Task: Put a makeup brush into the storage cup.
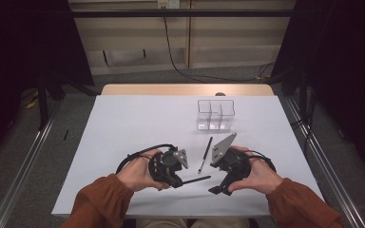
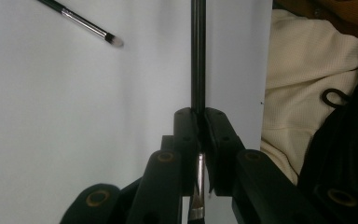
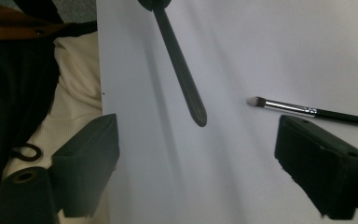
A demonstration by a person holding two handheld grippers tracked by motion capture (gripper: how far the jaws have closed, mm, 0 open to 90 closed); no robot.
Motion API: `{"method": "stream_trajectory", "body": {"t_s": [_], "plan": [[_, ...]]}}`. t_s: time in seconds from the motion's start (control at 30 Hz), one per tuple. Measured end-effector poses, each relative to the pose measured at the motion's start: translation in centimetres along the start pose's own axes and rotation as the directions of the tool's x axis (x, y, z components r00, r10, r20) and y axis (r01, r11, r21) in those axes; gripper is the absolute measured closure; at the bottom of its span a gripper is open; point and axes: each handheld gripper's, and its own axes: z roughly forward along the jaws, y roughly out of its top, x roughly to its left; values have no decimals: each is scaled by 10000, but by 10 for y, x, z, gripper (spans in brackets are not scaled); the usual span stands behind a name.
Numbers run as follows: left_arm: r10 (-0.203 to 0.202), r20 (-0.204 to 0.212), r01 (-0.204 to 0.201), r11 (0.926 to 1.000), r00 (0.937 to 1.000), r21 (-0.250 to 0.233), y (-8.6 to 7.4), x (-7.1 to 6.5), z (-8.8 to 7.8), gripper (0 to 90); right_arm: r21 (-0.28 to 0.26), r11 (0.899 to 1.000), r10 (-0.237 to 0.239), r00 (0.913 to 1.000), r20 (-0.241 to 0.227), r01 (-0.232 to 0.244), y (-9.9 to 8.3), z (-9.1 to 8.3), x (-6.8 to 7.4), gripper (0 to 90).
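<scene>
my left gripper [image 1: 183, 179] is clamped tight on a black brush [image 1: 197, 179], jaws pinching the handle w/ the metal ferrule end down btwn the linkage bars in the left gripper view. the handle [image 2: 198, 51] sticks straight out past the jaws over the white table [image 1: 138, 123], pointing toward my right gripper [image 1: 217, 189] in the high view.

my right gripper's jaws stand wide apart, nothing btwn them, pads clear of everything. in the right gripper view the tip of that held brush's handle [image 3: 186, 84] hangs above the gap btwn the jaws, not touching either one.

2nd brush [image 1: 206, 154] lies flat on the table just beyond both grippers, btwn them, thin black handle w/ a silver ferrule and pale bristle tip [image 3: 256, 101]; its tip points back toward me.

further out, past that brush, a clear plastic organizer [image 1: 216, 114] w/ dividers stands upright on the table, well apart from both grippers. my cream top and dark jacket show at the near table edge.
</scene>
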Motion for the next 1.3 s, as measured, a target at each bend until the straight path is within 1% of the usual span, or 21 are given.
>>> {"method": "stream_trajectory", "body": {"t_s": [0.03, 0.13, 0.17, 0.2, 0.27, 0.37, 0.4, 0.47, 0.53, 0.57, 0.63, 0.67, 0.73, 0.8, 0.83, 0.97, 1.0, 1.07, 1.13, 1.23, 1.3], "plan": [[60, -27, -60, 10000, 10000, 26, 1, 0, -1, 841, 149, 9999, -66, 9999, -85, 68, 2, 0, -1, 224], [268, -43, -267, 9994, 9996, 211, 4, 0, -1, 841, 372, 9992, -130, 9998, -172, 136, 5, 1, -3, 271], [164, -37, -163, 9998, 9999, 151, 4, -1, -1, 841, 439, 9989, -157, 9997, -204, 166, 7, 1, -3, 297], [336, -56, -334, 9990, 9994, 302, 5, 0, -1, 841, 519, 9986, -71, 9996, -283, 86, 8, 1, -4, 323], [184, -5, -184, 9995, 9998, 242, 5, -1, 1, 841, 662, 9976, -163, 9992, -377, 187, 9, 1, -6, 340], [258, -109, -254, 9989, 9996, 406, 5, 0, 3, 841, 938, 9953, -167, 9982, -571, 220, 11, 4, -7, 375], [246, -90, -242, 9988, 9997, 432, 5, 0, 3, 841, 1067, 9941, -108, 9973, -729, 186, 12, 5, -8, 378], [239, -57, -237, 9991, 9997, 343, 6, 0, 4, 841, 1250, 9920, -66, 9966, -824, 169, 13, 6, -8, 426], [288, -1, -288, 9988, 9996, 389, 6, 1, 4, 841, 1255, 9917, -178, 9954, -945, 297, 15, 8, -9, 440], [342, -43, -340, 9986, 9994, 410, 6, 1, 5, 841, 1310, 9909, -179, 9956, -917, 299, 16, 8, -9, 442], [257, -35, -255, 9989, 9997, 386, 6, 1, 6, 841, 1374, 9899, -208, 9954, -932, 335, 17, 9, -9, 441], [292, -10, -291, 9987, 9996, 427, 7, 1, 5, 841, 1427, 9891, -235, 9965, -808, 350, 18, 9, -8, 439], [326, 9, -326, 9987, 9995, 386, 7, 1, 5, 841, 1414, 9891, -292, 9959, -857, 412, 20, 10, -8, 452], [333, 57, -335, 9986, 9994, 415, 7, 1, 6, 841, 1390, 9889, -402, 9951, -900, 525, 21, 10, -9, 515], [320, -44, -319, 9989, 9995, 336, 7, 0, 7, 841, 1384, 9886, -458, 9944, -956, 588, 22, 10, -9, 537], [324, 79, -327, 9987, 9994, 403, 8, 1, 7, 841, 1379, 9882, -525, 9926, -1091, 674, 25, 13, -10, 622], [247, 40, -248, 9993, 9997, 282, 8, 1, 8, 841, 1391, 9880, -518, 9922, -1137, 675, 25, 13, -10, 640], [259, 87, -261, 9994, 9996, 227, 7, 1, 8, 841, 1319, 9888, -555, 9923, -1107, 700, 26, 13, -10, 676], [258, 96, -260, 9995, 9996, 169, 7, 2, 9, 841, 1324, 9888, -545, 9922, -1121, 692, 26, 14, -10, 679], [375, 96, -377, 9988, 9993, 308, 7, 2, 11, 841, 1294, 9888, -594, 9910, -1198, 749, 27, 15, -11, 697], [400, 106, -403, 9989, 9991, 234, 8, 1, 11, 840, 1291, 9886, -609, 9899, -1282, 776, 27, 15, -10, 718]]}}
